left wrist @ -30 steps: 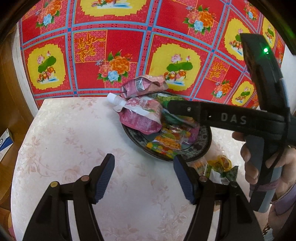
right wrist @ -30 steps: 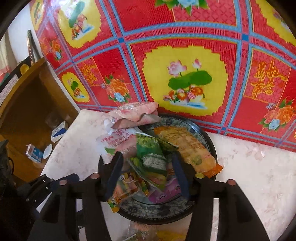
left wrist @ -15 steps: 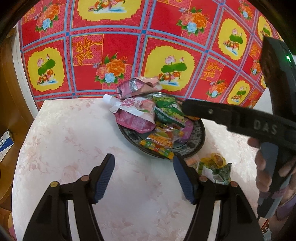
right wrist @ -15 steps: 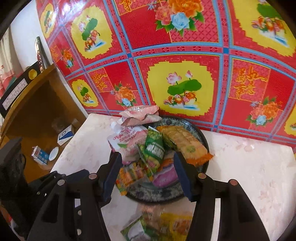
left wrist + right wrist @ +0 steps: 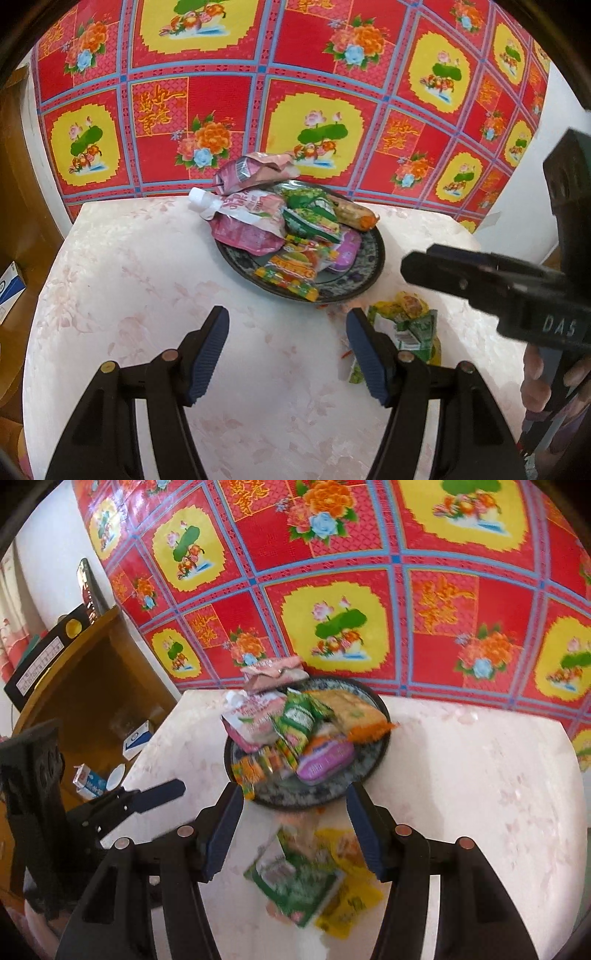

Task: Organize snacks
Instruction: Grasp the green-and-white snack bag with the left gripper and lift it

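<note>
- Snack packets [image 5: 295, 236] are seen heaped on a dark round plate [image 5: 369, 277], which stands on the pale floral surface [image 5: 147, 295] near its far edge, close to the red-and-yellow patterned cloth [image 5: 332, 74] hung behind.
- The heap is made up of a pink spouted pouch [image 5: 247, 221] on the left, green packets [image 5: 299, 716] in the middle, an orange-tipped packet [image 5: 354, 709] on the right and a purple packet [image 5: 325, 760] at the front; another pink pouch [image 5: 255, 170] rests at the plate's far rim.
- Loose green and yellow packets [image 5: 310, 878] are seen lying on the surface just in front of the plate, apart from the heap; blurred in the right wrist view.
- Right gripper [image 5: 295, 827]: fingers spread, nothing pinched; the loose packets are seen between and below them.
- Left gripper [image 5: 288, 347]: fingers spread over bare surface, nothing pinched.
- A hand [image 5: 543, 384] is seen on the right gripper's handle.
- A wooden shelf [image 5: 92, 686] with small cartons [image 5: 138, 738] is noted left of the surface.
</note>
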### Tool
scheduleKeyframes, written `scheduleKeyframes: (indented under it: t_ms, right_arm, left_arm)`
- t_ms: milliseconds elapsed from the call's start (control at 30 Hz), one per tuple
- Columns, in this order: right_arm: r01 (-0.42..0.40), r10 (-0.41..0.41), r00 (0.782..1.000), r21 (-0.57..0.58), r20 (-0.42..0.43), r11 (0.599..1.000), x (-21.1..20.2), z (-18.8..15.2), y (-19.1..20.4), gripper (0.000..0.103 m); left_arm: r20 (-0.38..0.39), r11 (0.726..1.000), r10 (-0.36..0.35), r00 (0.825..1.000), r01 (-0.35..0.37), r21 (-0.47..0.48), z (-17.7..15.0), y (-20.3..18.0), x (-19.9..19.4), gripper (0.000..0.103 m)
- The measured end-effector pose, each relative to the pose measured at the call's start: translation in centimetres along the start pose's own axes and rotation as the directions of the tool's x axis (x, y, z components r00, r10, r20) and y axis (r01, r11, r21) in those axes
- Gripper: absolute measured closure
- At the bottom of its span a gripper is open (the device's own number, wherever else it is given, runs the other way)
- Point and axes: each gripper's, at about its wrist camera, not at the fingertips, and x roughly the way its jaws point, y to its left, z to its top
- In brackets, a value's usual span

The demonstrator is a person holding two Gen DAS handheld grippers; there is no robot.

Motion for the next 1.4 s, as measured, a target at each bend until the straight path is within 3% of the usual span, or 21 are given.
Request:
scheduleKeyframes:
  t_ms: [733, 1100, 1400]
  right_arm:
    - [0.084, -0.083, 0.995, 0.027, -0.054, 0.996, -2.7, -6.1, -3.0, 0.043]
    - [0.154, -0.151, 0.985, 0.033, -0.078, 0.988, -3.5, -7.6, -4.5, 0.043]
    - [0.155, -0.150, 0.985, 0.053, -0.084, 0.986, -3.6, -8.5, -5.3, 0.043]
  left_arm:
    - [-0.037, 0.997, -0.046, 0.998, 0.048, 0.055, -1.3, -3.3, -0.4, 0.033]
    - [-0.074, 0.996, -0.064, 0.995, 0.069, 0.065, -1.8, -4.7, 0.6, 0.033]
    - [-0.086, 0.994, -0.074, 0.993, 0.081, 0.075, -2.0, -5.6, 1.1, 0.033]
